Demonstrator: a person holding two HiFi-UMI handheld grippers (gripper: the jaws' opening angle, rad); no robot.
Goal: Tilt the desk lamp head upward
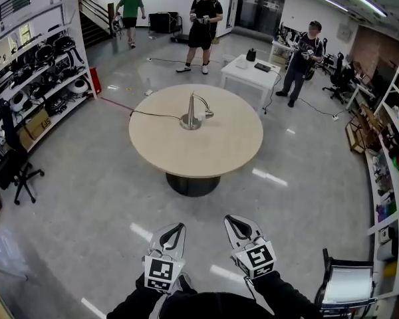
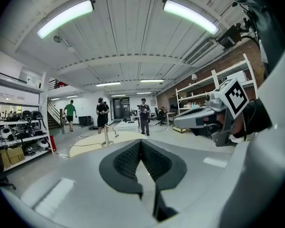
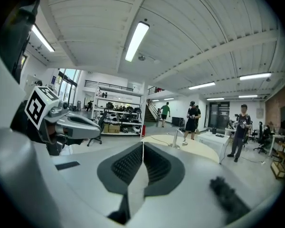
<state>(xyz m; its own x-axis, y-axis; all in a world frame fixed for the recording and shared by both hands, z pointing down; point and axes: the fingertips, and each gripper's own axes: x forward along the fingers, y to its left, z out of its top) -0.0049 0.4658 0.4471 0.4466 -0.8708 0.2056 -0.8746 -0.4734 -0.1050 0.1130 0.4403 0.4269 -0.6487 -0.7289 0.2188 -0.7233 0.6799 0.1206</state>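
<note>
1. An open shop floor was seen, with a round tabletop standing well ahead.
2. The desk lamp was set near its middle, its head drooped rightward.
3. The jaws of the left gripper and right gripper were pressed together, empty.
4. It was judged best that the base be steadied and the head lifted from beneath.
5. Bare floor was left for the approach; the cable and near rim were to be minded.

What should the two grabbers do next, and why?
Probably move closer first. The desk lamp stands near the middle of the round table, well ahead of the left gripper and right gripper, both shut and empty. Its head looks out of reach from here.
</note>
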